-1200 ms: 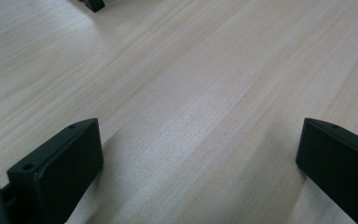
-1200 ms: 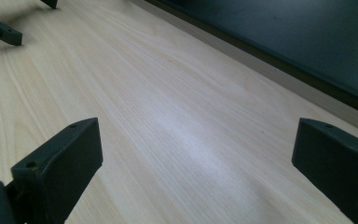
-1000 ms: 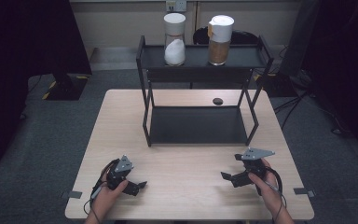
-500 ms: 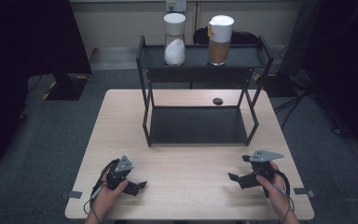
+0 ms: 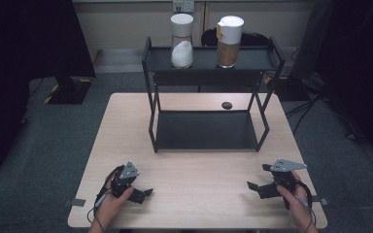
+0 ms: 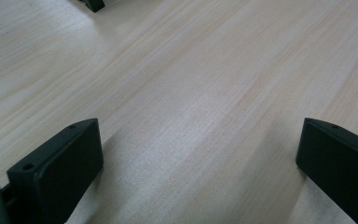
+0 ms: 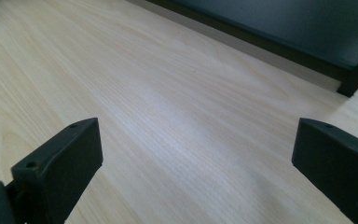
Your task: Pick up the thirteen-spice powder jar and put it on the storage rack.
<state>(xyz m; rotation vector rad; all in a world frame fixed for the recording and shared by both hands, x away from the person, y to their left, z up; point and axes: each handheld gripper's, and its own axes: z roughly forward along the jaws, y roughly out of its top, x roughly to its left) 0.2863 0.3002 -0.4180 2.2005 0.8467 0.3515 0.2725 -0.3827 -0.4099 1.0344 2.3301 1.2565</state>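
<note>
Grippers first, since nothing is held yet. In the high view the left gripper [image 5: 143, 192] rests low at the lower left of the frame, on the near part of the table [image 5: 194, 170], just as it did a second ago. The right gripper [image 5: 255, 186] is what changed: it has slid from a spot nearer the middle down and out toward the lower right corner, and now sits close to the table's near edge, its jaws pointing left across the bare wood. Well apart from both, the black shelf rack [image 5: 206, 87] stands in the upper middle of the frame, with a white-filled jar [image 5: 181, 34] and a brown-filled jar [image 5: 229, 35] side by side on its top tier (both upright, white lids on). A small dark disc [image 5: 227, 105] lies on the table behind the rack's lower tier.

In the left gripper view the jaws stand wide apart at the lower corners, with nothing but wood grain between them.

In the right gripper view the jaws are likewise spread wide and hold nothing; the rack's lower shelf [image 7: 279, 23] crosses the upper right of the frame.

My reading is that the right hand's drop back means no reach has begun: both tools sit parked, far from the jars, and any pick-up lies ahead.
</note>
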